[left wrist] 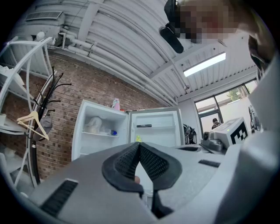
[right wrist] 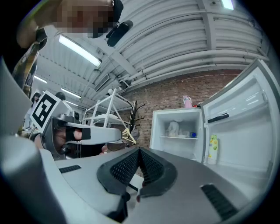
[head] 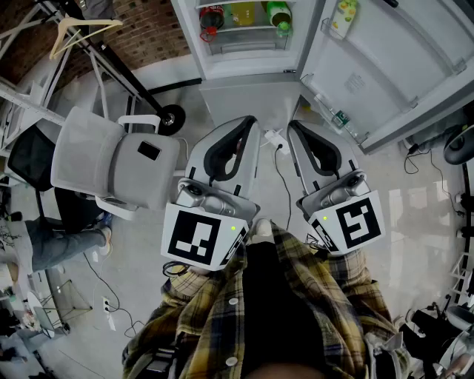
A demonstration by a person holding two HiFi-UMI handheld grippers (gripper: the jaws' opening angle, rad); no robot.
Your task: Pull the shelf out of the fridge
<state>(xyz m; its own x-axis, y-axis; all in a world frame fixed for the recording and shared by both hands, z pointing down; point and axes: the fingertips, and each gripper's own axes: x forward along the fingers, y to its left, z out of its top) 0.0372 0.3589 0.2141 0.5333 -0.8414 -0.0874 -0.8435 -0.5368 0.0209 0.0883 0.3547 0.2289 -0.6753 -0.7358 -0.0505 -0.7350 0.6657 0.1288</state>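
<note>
Standing back from the fridge [head: 248, 70], top centre of head view; well apart from both grippers.
Door [head: 385, 66] swung wide, filling the upper right of the frame. One yellow-green bottle [head: 344, 16] in the door rack.
Shelf [head: 244, 31] seated inside the fridge cavity, at the very top edge of head view. Loaded with drinks [head: 244, 13]: red-capped, yellow, green. In both gripper views, visible as a thin white ledge across the open compartment, with pale items on it.
Left gripper [head: 249, 121] at centre-left, aimed up-frame at the fridge. Jaws pressed together at the tips; pinching nothing. Confirmed in left gripper view: dark pads meeting in a point.
Right gripper [head: 292, 124] just beside it, centre-right, same heading. Jaws likewise pressed together, nothing between.
Marker cubes at mid-frame, just above a plaid shirt [head: 222, 326] at the bottom.
Grey chair [head: 118, 159] at left, near the left gripper but not touching it.
Wooden hanger [head: 78, 29] on a rack, upper left, against a brick wall.
Cable [head: 281, 166] on the floor between the two grippers, running toward the fridge base.
</note>
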